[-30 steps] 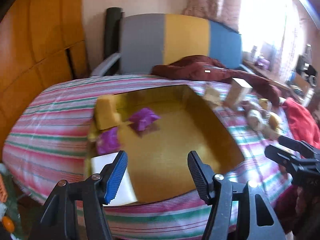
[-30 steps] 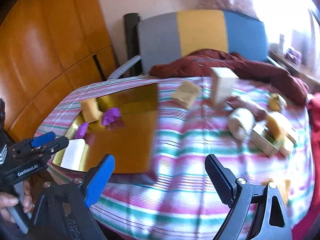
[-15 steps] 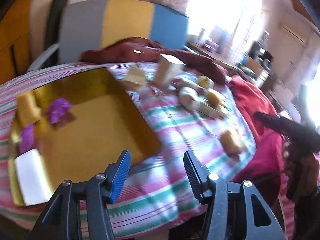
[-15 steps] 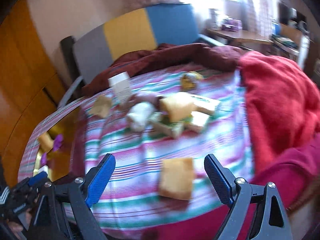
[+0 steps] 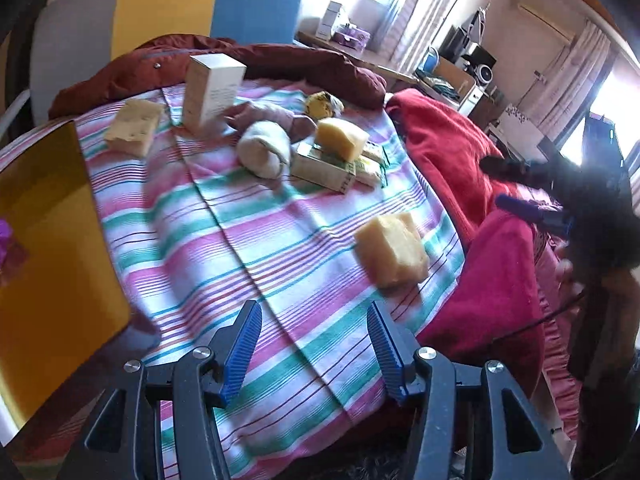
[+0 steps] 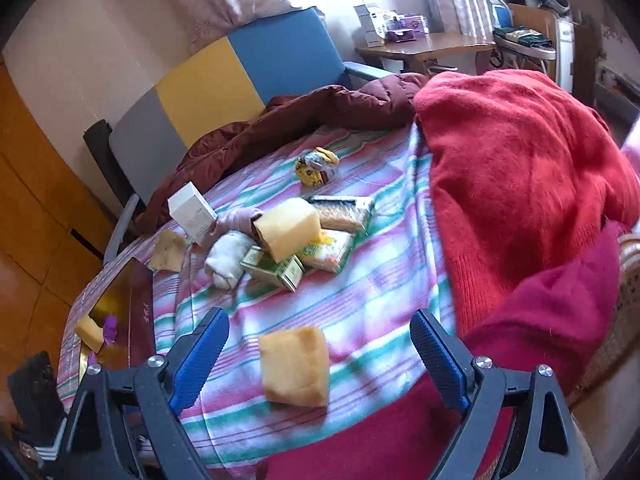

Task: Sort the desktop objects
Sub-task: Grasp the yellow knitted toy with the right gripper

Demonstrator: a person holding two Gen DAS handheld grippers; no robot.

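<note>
Sponge: a yellow sponge (image 6: 294, 366) lies alone on the striped cloth (image 5: 256, 248), near its front edge, just ahead of the right gripper (image 6: 320, 360).
Right gripper: jaws wide apart, nothing between the pads; the sponge sits in line with the gap.
Left gripper: the left gripper (image 5: 314, 350) has narrowed over the past second, then held; still empty.
Change: both views have swung from the gold tray (image 5: 44, 240) toward the clutter, so I judge another pick is starting.
Pile: white box (image 5: 212, 90), rolled socks (image 5: 264, 152), green carton (image 5: 324, 166), more sponges farther back.
Writing: print on the box and carton is too small to read.
</note>
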